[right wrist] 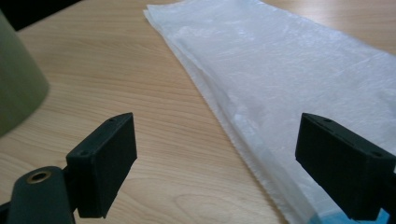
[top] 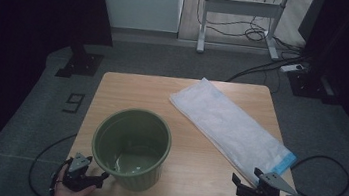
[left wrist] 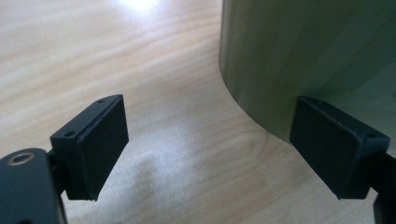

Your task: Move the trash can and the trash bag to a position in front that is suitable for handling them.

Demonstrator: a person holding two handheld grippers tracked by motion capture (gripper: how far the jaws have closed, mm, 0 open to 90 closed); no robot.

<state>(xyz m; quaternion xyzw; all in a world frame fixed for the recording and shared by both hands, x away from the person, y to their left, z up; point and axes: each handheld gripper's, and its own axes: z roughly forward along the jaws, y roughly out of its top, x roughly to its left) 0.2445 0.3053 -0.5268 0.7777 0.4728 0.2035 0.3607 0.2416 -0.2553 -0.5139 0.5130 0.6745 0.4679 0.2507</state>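
An olive-green bin (top: 131,146) stands upright and empty on the front left of the wooden table (top: 133,90). A flat folded white plastic bag (top: 229,124) with a blue end lies slantwise across the right half. My left gripper (top: 94,176) sits at the table's front left corner, open, just left of the bin's base; its own view has the bin wall (left wrist: 308,56) close by the right jaw, nothing between the jaws (left wrist: 210,154). My right gripper (top: 247,180) is open at the front right, near the bag's blue end. Its view looks along the bag (right wrist: 289,79).
The table is small, with its edges close on all sides. Grey carpet surrounds it, with cables (top: 320,186) trailing on the floor right and left. A white desk frame (top: 241,8) and a black stand base (top: 80,64) sit beyond the far edge.
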